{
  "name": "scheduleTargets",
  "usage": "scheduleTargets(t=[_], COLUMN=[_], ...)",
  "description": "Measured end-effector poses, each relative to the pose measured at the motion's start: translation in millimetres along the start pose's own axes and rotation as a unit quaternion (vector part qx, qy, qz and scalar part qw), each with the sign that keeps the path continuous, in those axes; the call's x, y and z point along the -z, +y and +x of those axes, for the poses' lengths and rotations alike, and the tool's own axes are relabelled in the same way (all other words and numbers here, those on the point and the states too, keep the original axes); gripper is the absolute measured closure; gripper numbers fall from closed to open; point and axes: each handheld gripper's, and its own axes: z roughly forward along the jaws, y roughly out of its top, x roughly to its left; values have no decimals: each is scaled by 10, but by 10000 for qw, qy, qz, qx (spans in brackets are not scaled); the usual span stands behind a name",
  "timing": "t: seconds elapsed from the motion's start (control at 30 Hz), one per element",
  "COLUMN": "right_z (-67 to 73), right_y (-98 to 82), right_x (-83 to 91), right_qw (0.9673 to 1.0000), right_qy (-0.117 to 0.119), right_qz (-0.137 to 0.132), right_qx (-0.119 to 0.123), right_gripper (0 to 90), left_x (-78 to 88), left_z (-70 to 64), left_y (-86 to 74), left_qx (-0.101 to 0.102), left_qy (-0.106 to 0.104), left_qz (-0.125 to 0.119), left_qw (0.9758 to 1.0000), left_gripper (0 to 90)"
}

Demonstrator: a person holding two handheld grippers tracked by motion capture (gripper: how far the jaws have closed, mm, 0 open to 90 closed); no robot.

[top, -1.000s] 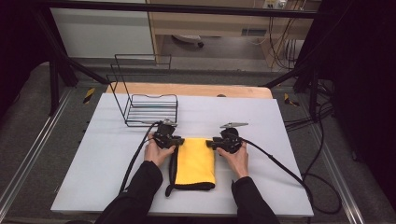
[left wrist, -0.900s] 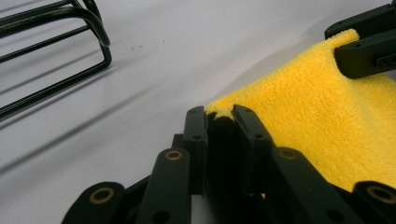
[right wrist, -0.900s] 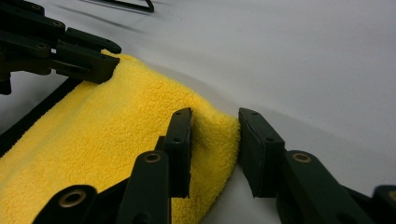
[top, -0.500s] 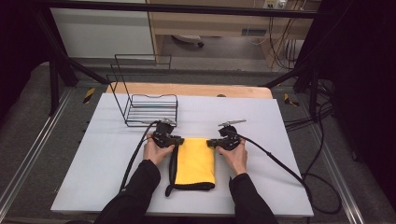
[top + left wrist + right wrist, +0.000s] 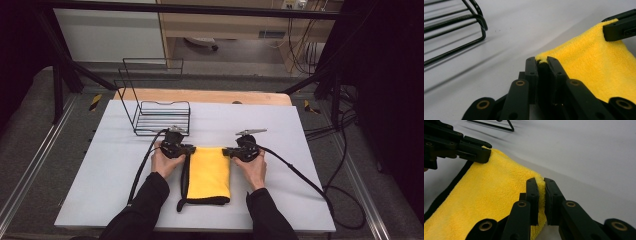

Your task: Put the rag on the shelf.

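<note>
Fingers on the right gripper [image 5: 541, 185] just clamped shut on the far right corner of the yellow cloth [image 5: 210, 172], so now both far corners are pinched, since the left gripper [image 5: 541, 61] is nipping its corner too. Cloth's lying folded on the counter [image 5: 300, 130], wire rack [image 5: 157, 117] just behind. Looks ready to lift.

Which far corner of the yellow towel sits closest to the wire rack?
The far corner held by the left gripper; the wire rack stands just beyond it. The right gripper holds the other.
</note>
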Motion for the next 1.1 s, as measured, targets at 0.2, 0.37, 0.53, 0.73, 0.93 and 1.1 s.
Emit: scheduleTargets(t=[0.2,0.37,0.53,0.73,0.93,1.1], right_z=[82,145,205,285,398,459], right_y=[13,27,29,28,31,21], right_x=[150,270,375,507,634,702], right_qw=[9994,9982,9966,9947,9919,9900], right_qy=[65,170,169,184,133,170], right_qz=[-319,-532,-716,-870,-1059,-1203], right_qx=[128,212,372,523,692,716], right_gripper=[834,834,834,834,834,834], left_x=[165,270,361,488,630,731], left_z=[-60,-104,-178,-268,-353,-410], left_y=[34,43,49,47,32,11], left_qx=[-109,-222,-342,-446,-534,-563], left_qy=[-53,-49,-5,-8,34,44], left_qz=[-245,-381,-578,-764,-993,-1140], left_qw=[9996,9990,9977,9961,9936,9919], left_gripper=[794,794,794,794,793,793])
